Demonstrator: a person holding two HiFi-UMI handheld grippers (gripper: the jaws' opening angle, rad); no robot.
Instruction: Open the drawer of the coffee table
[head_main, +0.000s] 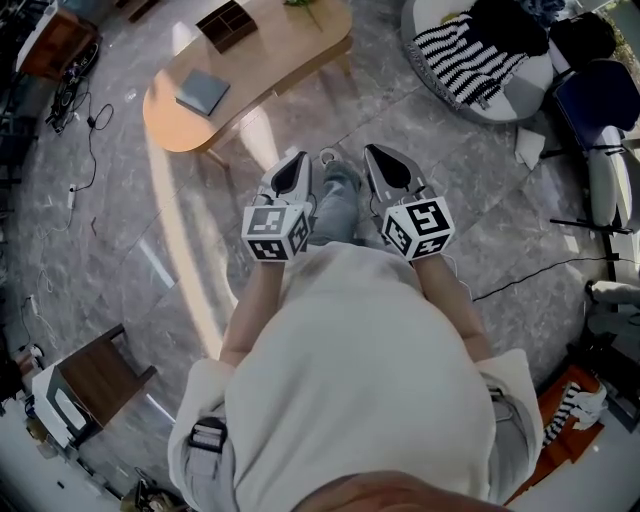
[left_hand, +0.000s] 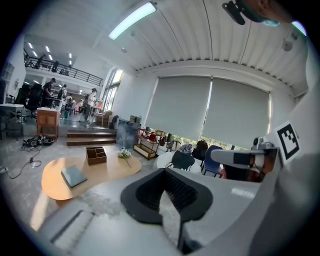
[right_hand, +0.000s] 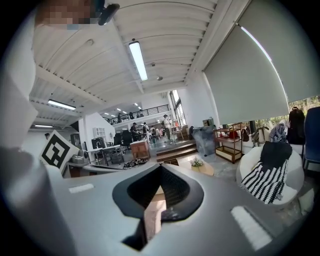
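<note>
The light wooden coffee table (head_main: 270, 60) stands on the grey stone floor ahead and to the left of me. A grey-blue book (head_main: 203, 92) and a dark wooden organiser box (head_main: 227, 24) lie on its top. No view shows its drawer. Both grippers are held in the air in front of the person's chest, well short of the table. The left gripper (head_main: 292, 170) is shut and holds nothing. The right gripper (head_main: 383, 162) is shut and empty too. The left gripper (left_hand: 164, 182) points over the table (left_hand: 100, 172). The right gripper (right_hand: 160, 180) covers most of it.
A round white chair with a black-and-white striped blanket (head_main: 470, 55) sits at the upper right, with a blue chair (head_main: 600, 90) beyond it. Cables (head_main: 85, 120) trail over the floor at the left. A small dark side table (head_main: 100, 375) stands at the lower left.
</note>
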